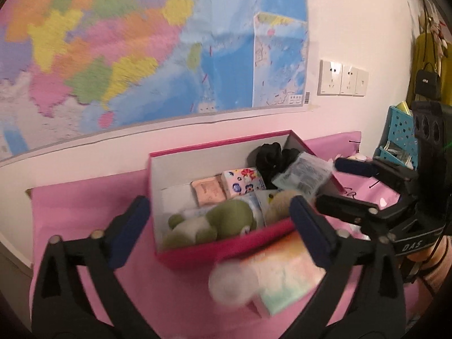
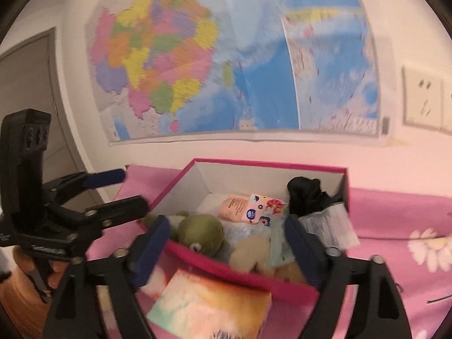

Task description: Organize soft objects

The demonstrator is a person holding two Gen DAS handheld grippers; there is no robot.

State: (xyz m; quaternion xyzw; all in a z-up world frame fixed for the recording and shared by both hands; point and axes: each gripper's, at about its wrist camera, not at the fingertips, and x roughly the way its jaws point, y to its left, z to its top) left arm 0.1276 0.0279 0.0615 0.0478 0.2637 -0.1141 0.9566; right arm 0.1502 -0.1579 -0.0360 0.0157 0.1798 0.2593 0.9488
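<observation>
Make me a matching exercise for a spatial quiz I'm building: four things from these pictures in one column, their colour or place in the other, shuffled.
Things:
1. plush toy
2. bundle of cloth
3. box
4. pastel pack

Descriptions:
A. black, in the box's far corner
B. green, at the box's near end
C. outside, in front of the box
D. pink outside, white inside

Pairs: 1-B, 2-A, 3-D, 4-C

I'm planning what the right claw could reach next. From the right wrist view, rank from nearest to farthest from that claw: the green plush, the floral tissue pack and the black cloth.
1. Green plush, near end of the pink box, just beyond the right claw.
2. Floral tissue pack, mid-box.
3. Black cloth, far right corner.
</observation>
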